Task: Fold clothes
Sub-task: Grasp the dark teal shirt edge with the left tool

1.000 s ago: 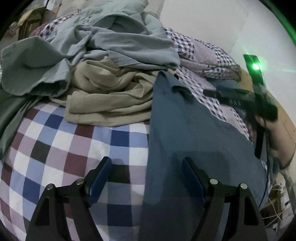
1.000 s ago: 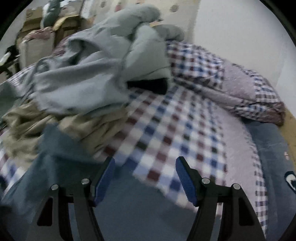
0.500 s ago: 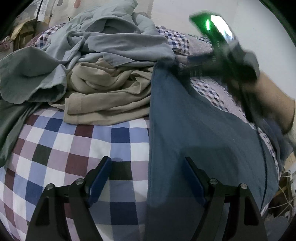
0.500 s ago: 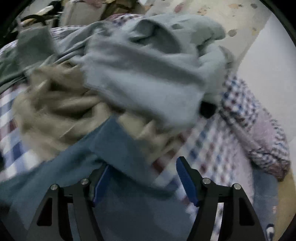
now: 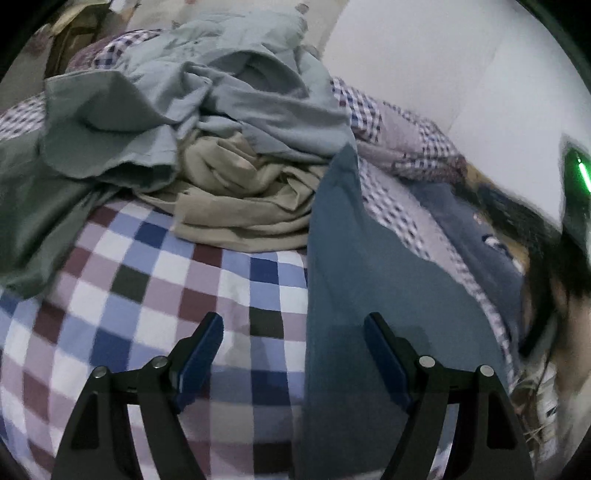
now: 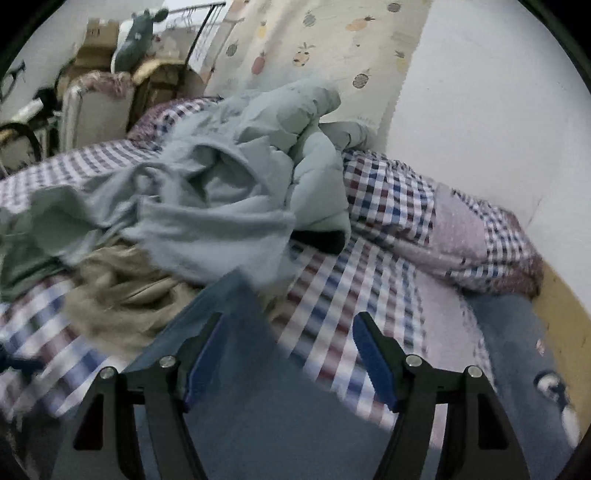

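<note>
Showing a dark blue garment (image 5: 354,266) laid out flat on the checked bedspread (image 5: 155,295), apart from the heap it presumably came from, a placement that suits folding one item at a time. Behind it, a beige garment (image 5: 240,199) and a pale grey-blue garment (image 5: 266,107) lie crumpled together, with a green-grey garment (image 5: 85,122) slumped over the pile's left side; these look untouched by the task so far.

The left gripper (image 5: 293,350) hangs over the blue garment's left edge with its jaws wide apart and nothing between the pads, so that one finger stands over the bedspread and the other over the cloth. The right gripper (image 6: 286,347) is likewise spread and empty, poised above the garment's far corner (image 6: 236,295).

The left wrist view alone shows the garment's full length and straight left edge, and, blurred at the right margin, a dark shape with a green light (image 5: 578,173) that is probably the other tool in the person's hand. The right wrist view alone shows the room beyond: a patterned curtain (image 6: 314,48), a rack with boxes (image 6: 99,33), and a folded quilt (image 6: 480,236) against the wall.
</note>
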`<state>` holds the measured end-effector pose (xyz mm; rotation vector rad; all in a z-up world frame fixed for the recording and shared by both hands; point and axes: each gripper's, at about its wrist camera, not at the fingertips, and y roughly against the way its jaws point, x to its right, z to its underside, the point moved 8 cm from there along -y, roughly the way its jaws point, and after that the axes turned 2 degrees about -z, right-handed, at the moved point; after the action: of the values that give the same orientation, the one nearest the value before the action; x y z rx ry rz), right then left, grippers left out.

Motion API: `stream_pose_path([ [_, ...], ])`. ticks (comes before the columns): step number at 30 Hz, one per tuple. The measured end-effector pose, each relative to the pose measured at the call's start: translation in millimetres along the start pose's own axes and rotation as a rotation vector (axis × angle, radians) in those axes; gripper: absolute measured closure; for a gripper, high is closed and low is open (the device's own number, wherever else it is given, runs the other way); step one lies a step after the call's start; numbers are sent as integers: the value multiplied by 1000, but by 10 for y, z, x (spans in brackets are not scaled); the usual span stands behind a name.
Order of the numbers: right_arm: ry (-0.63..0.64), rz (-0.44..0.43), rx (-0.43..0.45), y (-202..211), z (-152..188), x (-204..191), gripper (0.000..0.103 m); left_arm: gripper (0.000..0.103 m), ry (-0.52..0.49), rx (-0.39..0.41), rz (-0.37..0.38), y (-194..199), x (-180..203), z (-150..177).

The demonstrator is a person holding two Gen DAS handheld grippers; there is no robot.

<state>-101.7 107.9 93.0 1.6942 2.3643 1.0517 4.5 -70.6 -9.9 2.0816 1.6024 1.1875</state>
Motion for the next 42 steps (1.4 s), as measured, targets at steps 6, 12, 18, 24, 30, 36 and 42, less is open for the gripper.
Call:
stream_pose_path([
  [6,-15,-70,58,975,797,-653,23,21,201,-55,134,302,24,386],
  [12,183,-56,123,1435,1364,-1414,23,21,350,-145,267,286,215,808],
  [18,206,-88,142,1532,1558,-1556,23,21,468,-180,369,74,296,879],
  [24,260,-112,149,1559,1663,-1643,23,23,567,-138,422,-67,282,746],
  [30,332,-129,133,1484,1768,-1822,23,88,626,-158,390,-170,185,781],
  [36,406,-105,116,1365,1848,-1971,23,99,633,-149,411,-205,176,760],
  [42,456,-48,101,1198,1873,-2039,23,100,602,-131,447,-119,180,688],
])
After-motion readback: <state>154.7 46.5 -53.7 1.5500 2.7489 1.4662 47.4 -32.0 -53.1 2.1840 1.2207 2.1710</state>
